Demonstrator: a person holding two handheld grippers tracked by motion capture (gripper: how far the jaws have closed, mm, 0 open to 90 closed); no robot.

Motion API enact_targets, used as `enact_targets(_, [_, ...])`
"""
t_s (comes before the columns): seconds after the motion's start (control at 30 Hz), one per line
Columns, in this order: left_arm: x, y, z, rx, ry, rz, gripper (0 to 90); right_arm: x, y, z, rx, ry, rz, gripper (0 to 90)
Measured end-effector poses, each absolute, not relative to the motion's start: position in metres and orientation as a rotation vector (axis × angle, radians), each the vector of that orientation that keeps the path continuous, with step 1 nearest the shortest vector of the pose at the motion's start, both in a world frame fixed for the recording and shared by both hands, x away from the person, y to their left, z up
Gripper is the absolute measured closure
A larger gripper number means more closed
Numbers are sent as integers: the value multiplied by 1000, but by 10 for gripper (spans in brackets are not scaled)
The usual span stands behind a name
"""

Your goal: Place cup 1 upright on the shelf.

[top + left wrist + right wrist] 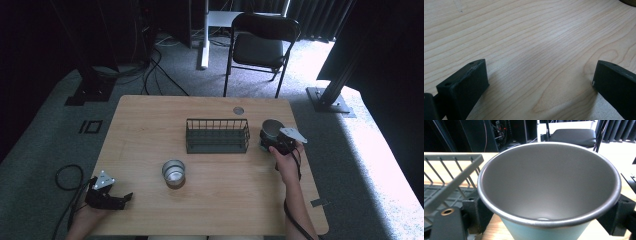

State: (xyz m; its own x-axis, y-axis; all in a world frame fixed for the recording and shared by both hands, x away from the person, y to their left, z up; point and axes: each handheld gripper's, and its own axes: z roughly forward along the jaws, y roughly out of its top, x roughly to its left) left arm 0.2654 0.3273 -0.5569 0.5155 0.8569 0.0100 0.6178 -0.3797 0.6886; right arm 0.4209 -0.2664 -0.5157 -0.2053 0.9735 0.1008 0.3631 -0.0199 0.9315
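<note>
The right gripper (278,140) has its two black jaws set on either side of a pale blue, grey-lined metal cup (548,192), one against each flank below the rim, so the cup sits upright between the fingers (477,213), apparently clamped. A dark wire basket (217,135) stands just beside the left-hand finger in the right gripper view, its rim close to the cup's lip. The left gripper (111,198) rests low over the light wooden table (529,37) with fingers (465,85) spread wide and nothing between them; a second, shiny metal cup (173,173) stands well apart from them. To carry the blue cup well, the person should probably keep the squeeze even, lift straight, clear the basket's rim, and hold the cup level.
</note>
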Motion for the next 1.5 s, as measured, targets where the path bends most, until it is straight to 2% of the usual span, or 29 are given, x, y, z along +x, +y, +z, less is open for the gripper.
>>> enact_targets(0.83, [265, 327, -557, 2127, 1197, 490, 7, 409, -269, -466, 1367, 1600, 1253, 139])
enact_targets(1.5, [265, 327, -557, 2127, 1197, 490, 7, 410, -237, -415, 1265, 1620, 1332, 140])
